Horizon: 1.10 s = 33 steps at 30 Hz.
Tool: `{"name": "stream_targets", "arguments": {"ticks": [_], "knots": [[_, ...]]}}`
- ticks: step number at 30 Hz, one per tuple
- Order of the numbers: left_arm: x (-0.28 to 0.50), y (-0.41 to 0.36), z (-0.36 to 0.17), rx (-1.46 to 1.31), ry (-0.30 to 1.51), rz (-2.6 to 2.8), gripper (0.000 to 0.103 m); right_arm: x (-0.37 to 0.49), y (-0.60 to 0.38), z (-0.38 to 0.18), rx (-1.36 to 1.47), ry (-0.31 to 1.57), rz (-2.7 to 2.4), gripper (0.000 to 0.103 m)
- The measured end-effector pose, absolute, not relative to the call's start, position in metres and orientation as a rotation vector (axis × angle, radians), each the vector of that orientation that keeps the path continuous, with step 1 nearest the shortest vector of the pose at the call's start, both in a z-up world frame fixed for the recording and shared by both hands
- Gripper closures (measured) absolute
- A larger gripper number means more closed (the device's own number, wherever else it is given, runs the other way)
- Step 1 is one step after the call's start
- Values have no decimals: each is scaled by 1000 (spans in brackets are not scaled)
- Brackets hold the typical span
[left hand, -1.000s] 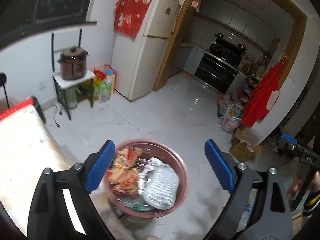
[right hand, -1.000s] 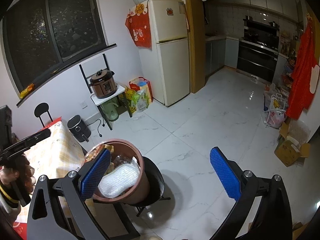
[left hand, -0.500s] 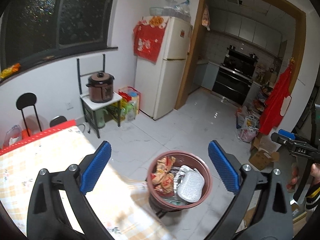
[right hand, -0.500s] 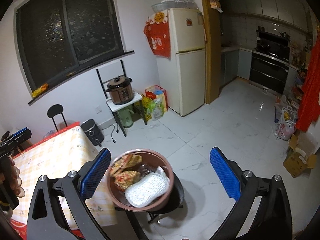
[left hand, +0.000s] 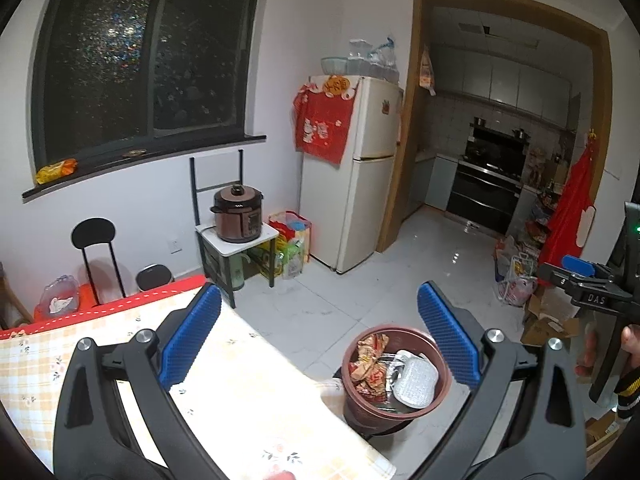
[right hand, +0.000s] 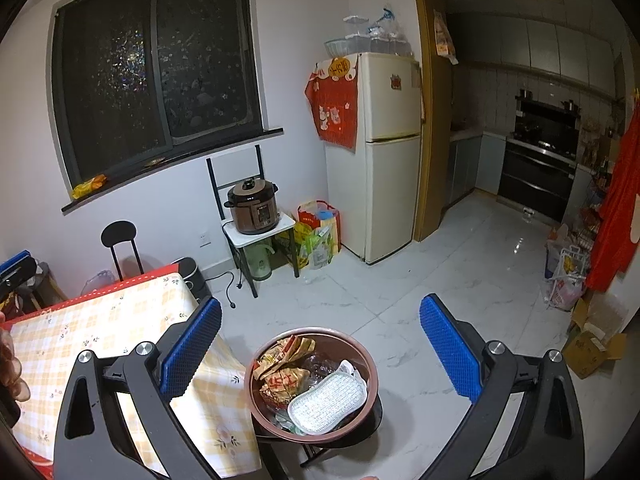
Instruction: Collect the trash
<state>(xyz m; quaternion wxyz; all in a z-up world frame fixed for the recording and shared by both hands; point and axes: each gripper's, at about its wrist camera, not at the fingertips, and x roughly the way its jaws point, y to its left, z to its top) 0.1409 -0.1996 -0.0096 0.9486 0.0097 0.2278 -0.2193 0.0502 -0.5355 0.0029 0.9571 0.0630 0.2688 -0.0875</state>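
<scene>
At lower left lies the checked-cloth worktop (left hand: 248, 392). The left gripper (left hand: 318, 344) has just been opening, jaws wide, nothing between them. At lower centre-right, the brown trash bin (right hand: 312, 388) holds wrappers beside the worktop. The right gripper (right hand: 320, 348) gapes empty above it.

Both views pulled back & up vs 1 s ago. Trash bin (left hand: 394, 376) went from filling lower centre of left-wrist frame to small, lower right; in right-wrist view it (right hand: 312, 384) moved from lower left to lower centre. More tablecloth (left hand: 224, 380) at lower left, window fuller at upper left. Left gripper (left hand: 318, 342) jaws just opened a bit wider, nothing between them.
</scene>
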Motion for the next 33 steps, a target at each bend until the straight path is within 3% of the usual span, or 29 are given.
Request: {"name": "stream_targets", "arguments": {"ticks": [33], "knots": [[129,-179,-9,55,439,-413,6,32,-503,13,89,546,-263,5]]}}
